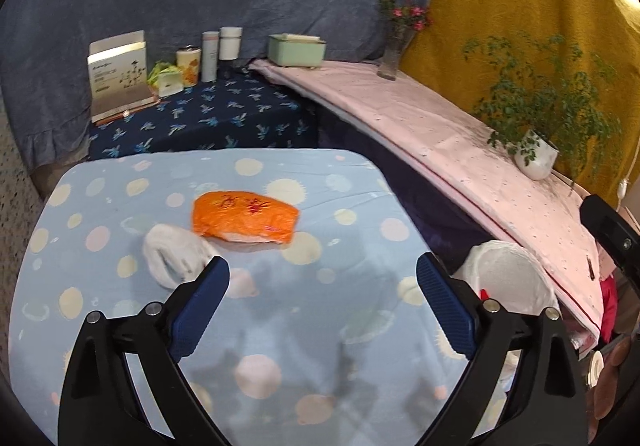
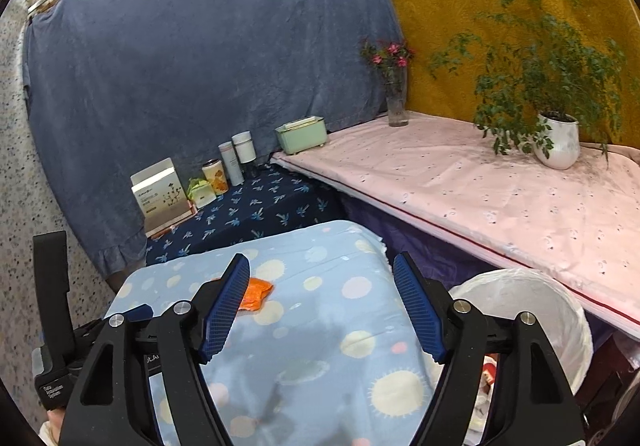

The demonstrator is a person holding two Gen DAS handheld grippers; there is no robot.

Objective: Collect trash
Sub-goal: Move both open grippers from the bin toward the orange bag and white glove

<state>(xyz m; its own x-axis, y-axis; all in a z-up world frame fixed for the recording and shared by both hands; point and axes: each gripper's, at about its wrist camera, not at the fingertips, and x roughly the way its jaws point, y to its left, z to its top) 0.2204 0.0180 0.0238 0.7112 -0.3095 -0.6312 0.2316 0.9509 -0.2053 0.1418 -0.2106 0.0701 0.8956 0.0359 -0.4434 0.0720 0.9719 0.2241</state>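
An orange plastic wrapper [image 1: 245, 220] lies near the middle of the light-blue dotted tablecloth [image 1: 320, 326]. A crumpled white tissue [image 1: 176, 260] lies just left of it, touching my left finger's tip in the view. My left gripper [image 1: 323, 270] is open and empty, a little short of both. My right gripper [image 2: 322, 270] is open and empty above the same table; the orange wrapper [image 2: 258, 292] peeks out beside its left finger. A white-lined trash bin [image 2: 532, 318] stands right of the table and shows in the left wrist view [image 1: 508, 278] too.
A pink-covered shelf [image 2: 500, 190] runs along the right with a potted plant [image 2: 558, 140], a flower vase [image 2: 396, 98] and a green box [image 2: 302, 134]. A lower dark-blue table [image 2: 256, 214] holds a box, cups and bottles. Blue and yellow cloths hang behind.
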